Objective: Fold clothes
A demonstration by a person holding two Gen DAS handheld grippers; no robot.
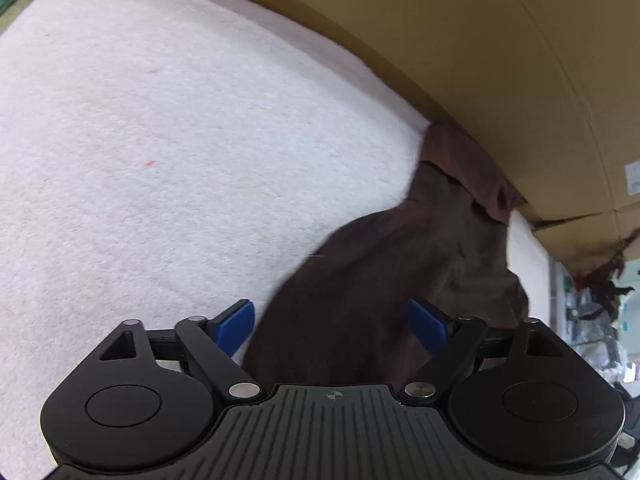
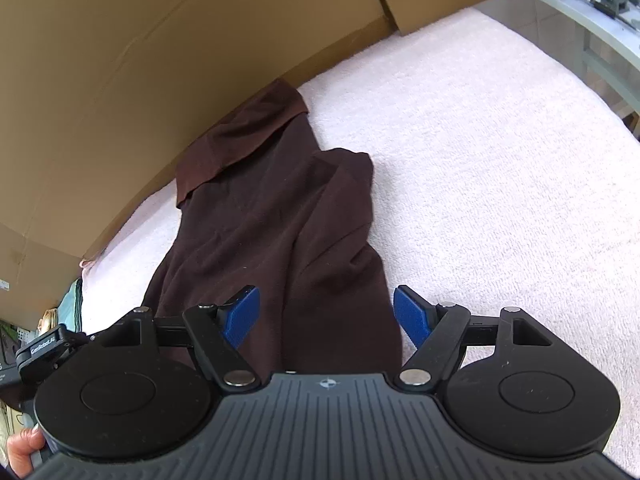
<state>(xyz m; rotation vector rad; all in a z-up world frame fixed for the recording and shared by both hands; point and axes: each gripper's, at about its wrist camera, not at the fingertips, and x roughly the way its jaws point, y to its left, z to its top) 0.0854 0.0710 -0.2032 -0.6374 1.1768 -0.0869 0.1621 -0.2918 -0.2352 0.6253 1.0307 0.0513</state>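
Right claw spread, brown garment seemingly half-folded

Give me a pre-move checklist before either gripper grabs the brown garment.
1. Left gripper open: ok.
2. Right gripper open: ok.
3. Garment within both views: ok.
4. Garment flat: not ok, far end is turned over and one side is folded in.
5. Blanket beside garment free of other items: ok.
6. Far end away from cardboard: not ok, it lies against it.
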